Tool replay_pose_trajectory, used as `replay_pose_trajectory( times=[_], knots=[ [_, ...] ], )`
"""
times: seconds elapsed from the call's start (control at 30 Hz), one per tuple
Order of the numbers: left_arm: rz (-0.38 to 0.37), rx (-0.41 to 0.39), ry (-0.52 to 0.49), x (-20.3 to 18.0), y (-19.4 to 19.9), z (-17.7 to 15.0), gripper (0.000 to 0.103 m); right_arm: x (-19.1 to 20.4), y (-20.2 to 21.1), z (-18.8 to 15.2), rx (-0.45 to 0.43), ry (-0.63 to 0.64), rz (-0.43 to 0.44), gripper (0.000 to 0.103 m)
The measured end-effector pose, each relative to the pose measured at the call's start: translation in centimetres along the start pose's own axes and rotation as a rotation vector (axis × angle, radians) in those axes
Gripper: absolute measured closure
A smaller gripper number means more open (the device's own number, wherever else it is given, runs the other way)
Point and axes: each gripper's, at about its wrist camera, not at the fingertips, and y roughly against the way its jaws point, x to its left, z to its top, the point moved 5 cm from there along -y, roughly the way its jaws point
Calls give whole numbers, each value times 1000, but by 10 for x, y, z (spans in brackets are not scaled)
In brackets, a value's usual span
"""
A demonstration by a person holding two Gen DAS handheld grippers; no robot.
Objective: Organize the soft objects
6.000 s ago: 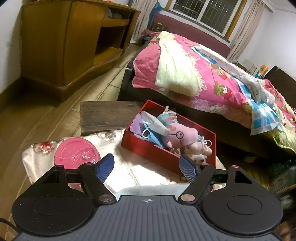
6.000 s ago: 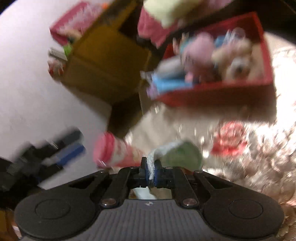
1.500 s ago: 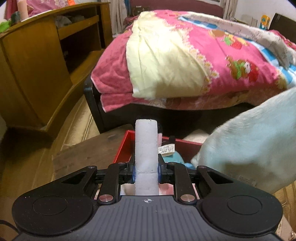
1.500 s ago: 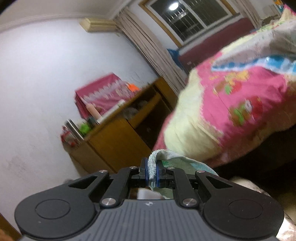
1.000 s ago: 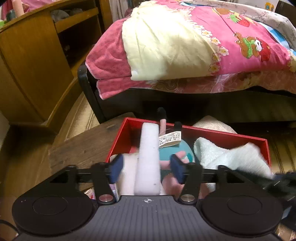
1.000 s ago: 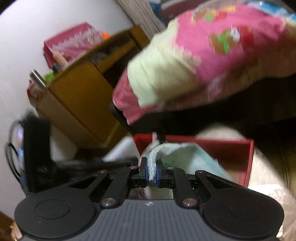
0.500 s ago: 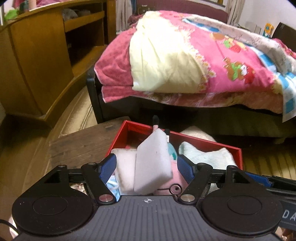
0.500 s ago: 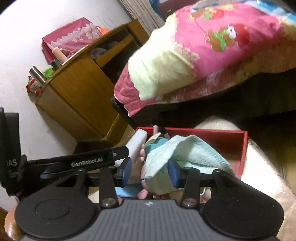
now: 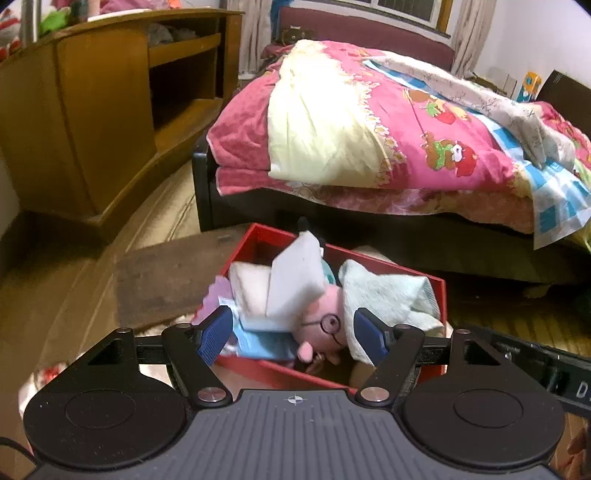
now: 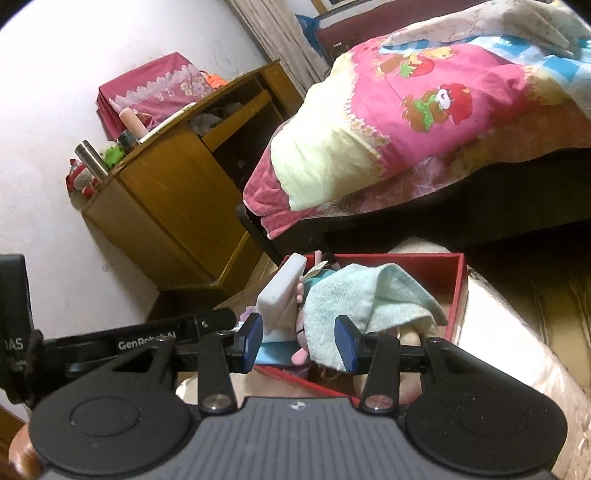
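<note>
Steel flask (image 10: 91, 158) in right view only

We see a bedroom lit warm and yellowish. A dark-framed bed (image 9: 369, 206) fills the far side, heaped with a pink cartoon-print quilt (image 9: 436, 136) folded back to show its pale yellow lining (image 9: 314, 136). To the left stands a wooden cabinet (image 9: 92, 110) with open shelves, against a plain white wall (image 10: 55, 92); on its top we make out a steel flask (image 10: 90, 157) and a pink cloth-covered box (image 10: 147, 96). Behind the bed, curtains (image 9: 469, 33) frame a window (image 9: 406, 9). The floor (image 9: 66, 295) is brown wood.
</note>
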Motion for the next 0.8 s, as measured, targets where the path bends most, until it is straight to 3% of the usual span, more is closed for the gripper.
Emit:
replay_pose_trajectory(
  times=[0.3,0.8],
  knots=[
    [41,-56,-55,-8,25,-27,31,0,23,-15,-31,-25,5,89],
    [49,-116,-121,-13,51,-38,31,-3,42,-34,-50,-42,-1,89]
  ],
)
